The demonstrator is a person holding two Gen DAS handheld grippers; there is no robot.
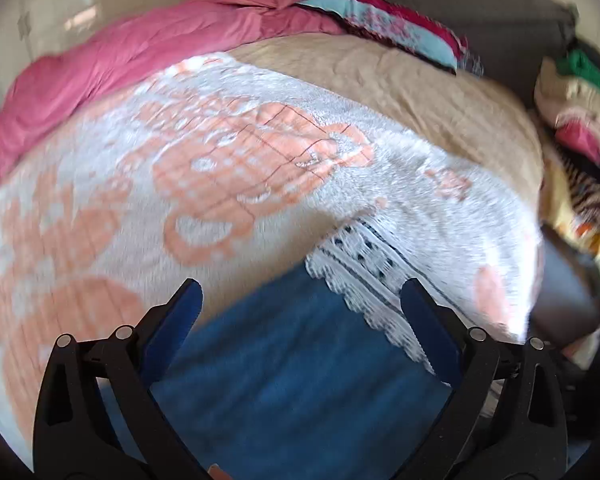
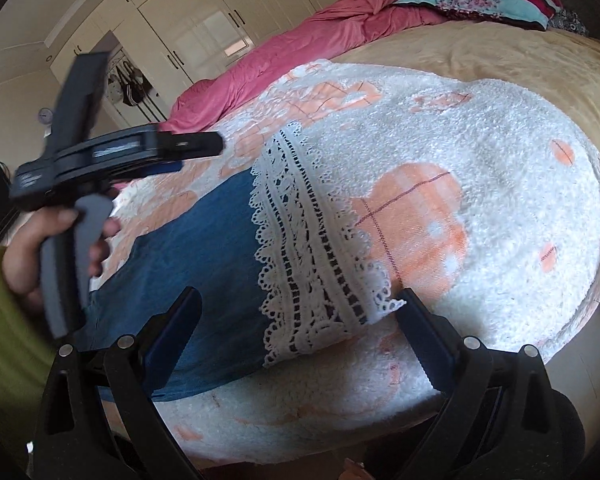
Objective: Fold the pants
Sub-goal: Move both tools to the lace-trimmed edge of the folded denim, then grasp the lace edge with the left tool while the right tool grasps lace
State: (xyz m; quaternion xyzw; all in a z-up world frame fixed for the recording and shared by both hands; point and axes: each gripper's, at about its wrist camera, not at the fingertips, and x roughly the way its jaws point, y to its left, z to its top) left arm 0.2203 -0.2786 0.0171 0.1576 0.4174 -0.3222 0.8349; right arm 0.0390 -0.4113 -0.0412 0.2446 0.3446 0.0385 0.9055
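Blue pants [image 1: 300,360] with a white lace hem [image 1: 364,264] lie flat on a white and orange fleece blanket [image 1: 140,180] on a bed. My left gripper [image 1: 300,286] hovers open over the blue cloth, just short of the lace, with nothing between its fingers. In the right wrist view the pants [image 2: 188,248] run from lower left to the lace hem [image 2: 312,240] in the middle. My right gripper [image 2: 300,294] stands open over the near edge of the lace, one fingertip by the hem's corner. At the left a hand holds the left gripper [image 2: 204,146] above the pants.
A beige sheet [image 2: 500,52] covers the bed under the blanket [image 2: 480,160]. A pink duvet [image 2: 300,36] and a patterned pillow [image 2: 476,0] lie along the far side. Piled clothes [image 1: 580,120] sit off the bed's right side. White wardrobes [image 2: 204,8] line the wall.
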